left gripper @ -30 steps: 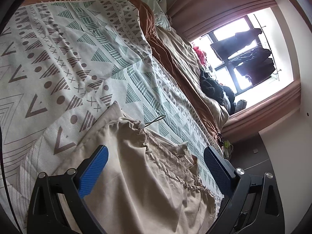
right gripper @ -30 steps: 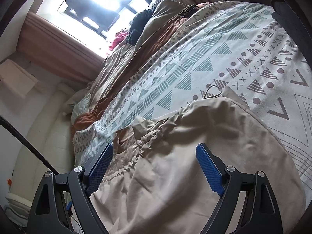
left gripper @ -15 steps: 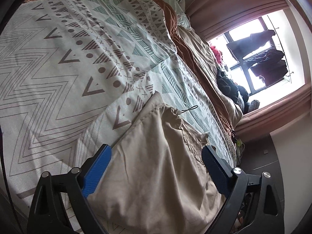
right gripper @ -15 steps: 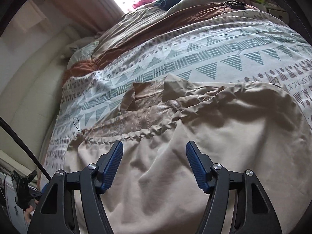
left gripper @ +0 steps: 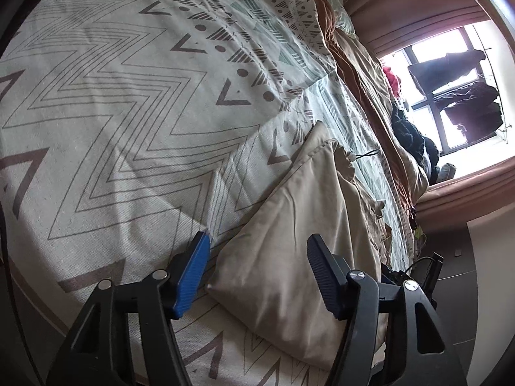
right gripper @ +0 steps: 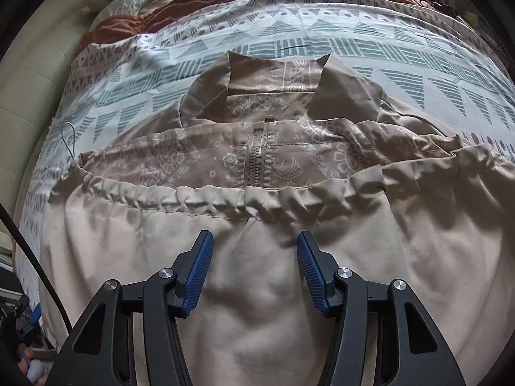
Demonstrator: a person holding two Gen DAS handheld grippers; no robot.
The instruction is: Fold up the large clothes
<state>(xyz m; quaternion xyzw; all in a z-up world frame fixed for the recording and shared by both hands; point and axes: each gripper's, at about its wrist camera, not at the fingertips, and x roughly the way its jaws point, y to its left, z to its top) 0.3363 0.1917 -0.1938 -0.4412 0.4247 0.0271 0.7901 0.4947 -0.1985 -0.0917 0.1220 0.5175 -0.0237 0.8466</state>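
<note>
A beige jacket (right gripper: 264, 289) lies folded on a patterned bedspread (right gripper: 322, 41). Its gathered hem (right gripper: 225, 201) runs across the right wrist view, with the zipper (right gripper: 256, 164) and paisley lining showing beyond it. My right gripper (right gripper: 254, 273) is open, low over the beige cloth just short of the hem. In the left wrist view the jacket (left gripper: 299, 234) lies as a folded slab. My left gripper (left gripper: 257, 273) is open, its fingers to either side of the near corner (left gripper: 215, 286). A drawstring loop (left gripper: 367, 155) sticks out at the far end.
The patterned bedspread (left gripper: 128, 96) covers the bed. Brown and tan bedding (left gripper: 363, 74) is bunched along the far side. Dark clothes (left gripper: 415, 141) lie by a bright window (left gripper: 450, 90). A padded headboard (right gripper: 19, 103) shows at the left of the right wrist view.
Both grippers have pulled back toward the near side of the jacket. The left now sits at its near corner. The right has swung to face the hem squarely. Both stayed open, with narrower gaps.
</note>
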